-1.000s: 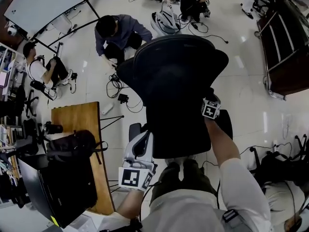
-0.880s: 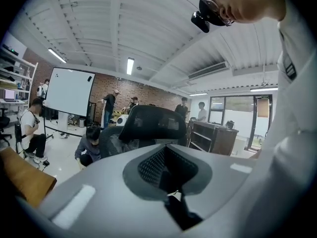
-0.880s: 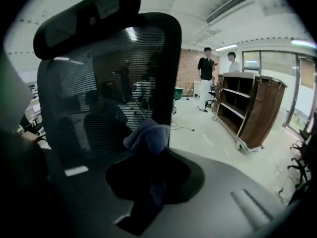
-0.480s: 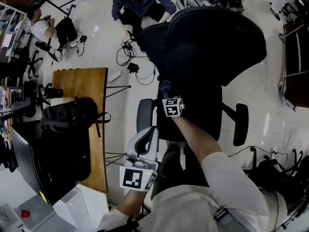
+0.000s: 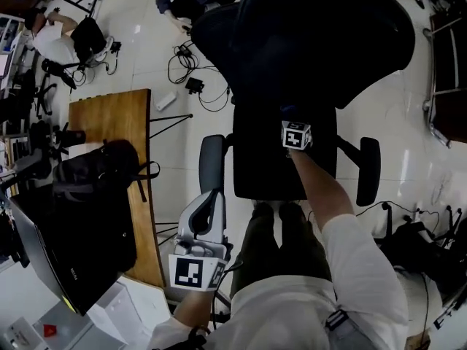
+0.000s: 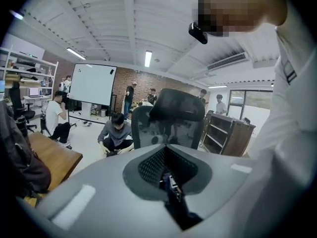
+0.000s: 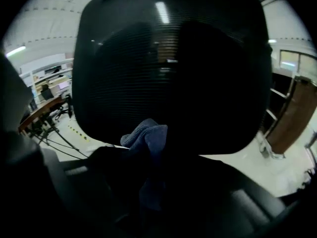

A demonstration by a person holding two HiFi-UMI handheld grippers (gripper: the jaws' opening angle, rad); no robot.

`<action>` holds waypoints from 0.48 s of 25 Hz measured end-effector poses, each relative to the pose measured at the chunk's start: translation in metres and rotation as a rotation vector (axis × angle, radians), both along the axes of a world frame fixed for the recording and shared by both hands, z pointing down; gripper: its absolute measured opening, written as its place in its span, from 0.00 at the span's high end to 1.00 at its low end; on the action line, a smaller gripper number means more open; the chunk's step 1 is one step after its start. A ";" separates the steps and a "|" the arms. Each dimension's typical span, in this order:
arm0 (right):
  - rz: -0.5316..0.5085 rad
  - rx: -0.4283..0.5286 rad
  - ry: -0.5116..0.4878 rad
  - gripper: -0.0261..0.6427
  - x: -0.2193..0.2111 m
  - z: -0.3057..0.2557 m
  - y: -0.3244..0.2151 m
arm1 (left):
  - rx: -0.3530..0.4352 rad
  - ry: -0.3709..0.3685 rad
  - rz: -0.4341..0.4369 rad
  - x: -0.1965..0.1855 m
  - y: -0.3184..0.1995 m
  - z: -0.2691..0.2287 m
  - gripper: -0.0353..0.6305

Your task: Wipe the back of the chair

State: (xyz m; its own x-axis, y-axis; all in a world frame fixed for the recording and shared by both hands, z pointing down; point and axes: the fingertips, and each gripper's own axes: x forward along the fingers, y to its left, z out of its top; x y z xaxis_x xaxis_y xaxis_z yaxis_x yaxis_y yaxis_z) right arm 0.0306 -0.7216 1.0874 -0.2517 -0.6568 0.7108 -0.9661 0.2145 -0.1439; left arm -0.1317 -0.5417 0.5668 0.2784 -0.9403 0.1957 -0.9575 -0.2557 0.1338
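Black office chair [image 5: 321, 35] stood on pale floor directly ahead of the person, its mesh back [image 7: 173, 58] filling the right gripper view; armrest [image 5: 367, 170] stuck out on the chair's right side. Right gripper [image 5: 292, 126] was reached out over the lower part of the back; its jaws were closed down on a bunched blue cloth [image 7: 144, 135], the bunch standing up against the back's lower edge; actual contact with the mesh could not be told. Left gripper [image 5: 208, 210] was held low and near the person's body, well apart from the chair's back; its jaws were drawn together with nothing between them. Wooden table [image 5: 109, 122] lay left of the chair, a black bag [image 5: 95, 188] resting on it; a crouching person [image 6: 116, 133] was on the floor beyond.
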 end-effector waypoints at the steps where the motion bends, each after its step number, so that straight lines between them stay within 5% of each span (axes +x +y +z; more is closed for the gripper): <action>1: 0.070 -0.008 0.000 0.89 0.042 0.003 -0.005 | 0.006 0.002 0.018 0.010 -0.005 -0.002 0.85; 6: 0.290 -0.140 0.107 0.89 0.192 0.040 0.013 | -0.004 0.016 0.103 0.054 -0.021 0.014 0.85; 9: 0.268 -0.135 0.126 0.89 0.199 0.032 0.018 | -0.030 0.014 0.131 0.077 -0.023 0.021 0.85; 12: 0.246 -0.041 0.036 0.89 0.173 -0.011 0.031 | -0.018 -0.002 0.141 0.085 -0.004 0.001 0.85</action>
